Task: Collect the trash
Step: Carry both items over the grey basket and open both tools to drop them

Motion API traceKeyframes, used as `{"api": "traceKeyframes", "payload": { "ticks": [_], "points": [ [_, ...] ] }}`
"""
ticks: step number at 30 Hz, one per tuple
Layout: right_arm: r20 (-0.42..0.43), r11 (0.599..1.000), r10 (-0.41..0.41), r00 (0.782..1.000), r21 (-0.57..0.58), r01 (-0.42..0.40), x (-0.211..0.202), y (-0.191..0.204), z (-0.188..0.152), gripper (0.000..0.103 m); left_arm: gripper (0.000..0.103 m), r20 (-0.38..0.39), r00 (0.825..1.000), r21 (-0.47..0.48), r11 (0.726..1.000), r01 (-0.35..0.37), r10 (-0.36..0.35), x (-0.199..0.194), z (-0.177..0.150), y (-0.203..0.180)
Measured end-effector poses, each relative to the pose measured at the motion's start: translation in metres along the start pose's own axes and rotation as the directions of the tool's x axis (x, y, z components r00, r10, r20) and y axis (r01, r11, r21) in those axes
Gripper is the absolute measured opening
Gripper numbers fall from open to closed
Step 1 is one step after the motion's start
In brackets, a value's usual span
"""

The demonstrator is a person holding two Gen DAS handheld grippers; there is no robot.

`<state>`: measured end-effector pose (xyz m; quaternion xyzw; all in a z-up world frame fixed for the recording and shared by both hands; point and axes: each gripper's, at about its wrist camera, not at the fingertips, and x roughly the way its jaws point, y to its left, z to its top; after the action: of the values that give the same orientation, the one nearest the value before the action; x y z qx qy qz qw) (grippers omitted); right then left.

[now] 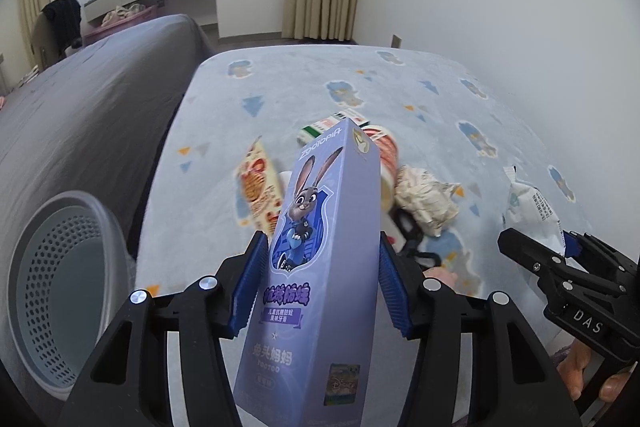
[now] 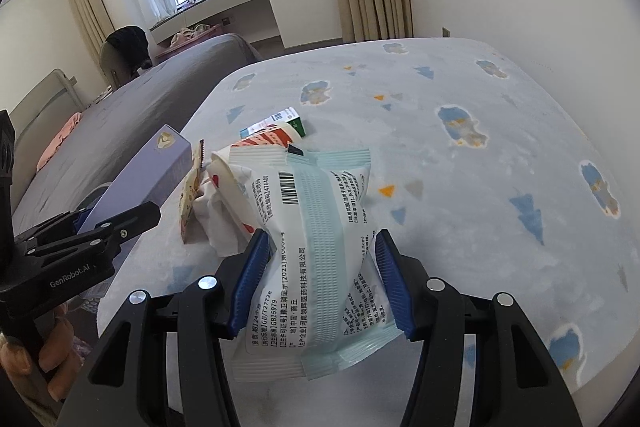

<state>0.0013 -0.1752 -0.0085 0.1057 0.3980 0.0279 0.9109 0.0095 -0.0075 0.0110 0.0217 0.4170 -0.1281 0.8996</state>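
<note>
Bedroom light falls on a pale blue blanket [image 2: 460,187] with trash on it. The left gripper [image 1: 324,283] squeezes a purple toothpaste box [image 1: 320,247]. The right gripper [image 2: 318,279] squeezes a white packet [image 2: 312,247].

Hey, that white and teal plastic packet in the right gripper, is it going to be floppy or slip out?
The packet probably flexes: it bulges and creases where the right gripper pinches it. Its glossy film may be slippery, so it could slide. It looks puffy, so likely light for its size.

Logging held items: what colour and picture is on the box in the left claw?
Lavender-purple box with a cartoon rabbit in a blue uniform; clearest in the left wrist view.
</note>
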Motion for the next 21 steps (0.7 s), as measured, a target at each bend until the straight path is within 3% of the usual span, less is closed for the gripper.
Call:
{"api": "traceKeyframes", "payload": {
  "ticks": [13,21],
  "points": [
    [-0.037,0.977,0.148,0.988,-0.152,-0.152,0.017,0.104,0.014,0.054,0.053,0.038,0.989,-0.165,0.977,-0.138,0.146,-0.043,-0.020,0.099],
    [-0.120,0.927,0.270,0.955,-0.234,-0.292,0.047,0.191,0.022,0.054,0.053,-0.004,0.950,-0.252,0.919,-0.304,0.313,-0.063,-0.048,0.174]
  ]
}}
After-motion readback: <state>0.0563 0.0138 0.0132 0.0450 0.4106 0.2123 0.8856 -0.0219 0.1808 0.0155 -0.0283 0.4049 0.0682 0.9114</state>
